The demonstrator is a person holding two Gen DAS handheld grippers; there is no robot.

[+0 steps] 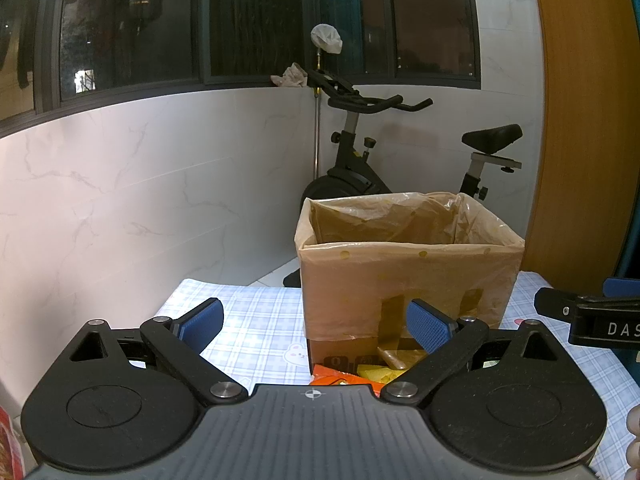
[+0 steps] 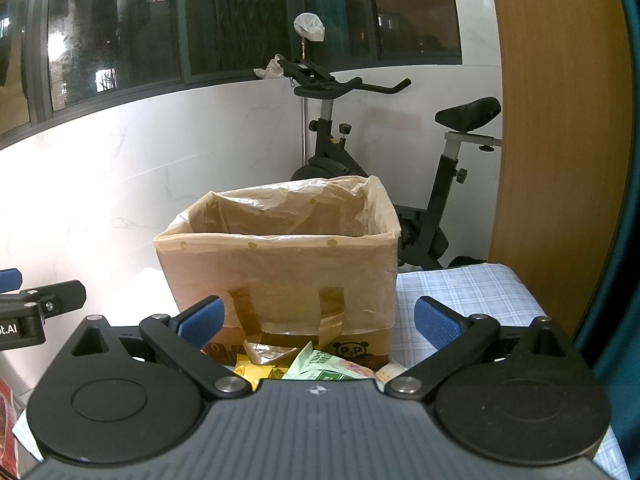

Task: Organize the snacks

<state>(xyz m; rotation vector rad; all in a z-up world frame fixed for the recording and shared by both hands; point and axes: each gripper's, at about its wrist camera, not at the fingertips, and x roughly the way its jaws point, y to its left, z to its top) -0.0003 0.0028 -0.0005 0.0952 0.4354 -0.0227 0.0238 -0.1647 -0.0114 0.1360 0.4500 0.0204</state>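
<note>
Ahead, blue-checked tablecloth [image 1: 256, 320], white marble-look wall [image 1: 120, 184], black exercise bike [image 2: 400, 152]; plastic-lined cardboard box [image 2: 280, 272] blocks both my spread, empty grippers [image 1: 316, 322] [image 2: 320, 320].

Tabletop [image 1: 256, 320], blue checked cloth. Lined cardboard box [image 1: 408, 276] toward far edge; snack packets [image 2: 320, 364] against its near side.

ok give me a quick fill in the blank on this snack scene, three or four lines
1. The cardboard box is lined with a clear ____ bag.
2. Both the left gripper and the right gripper have their jaws ____.
3. The snack packets lie on the table in ____ of the box.
4. Behind the table stands an exercise ____.

Missing words: plastic; open; front; bike
</note>
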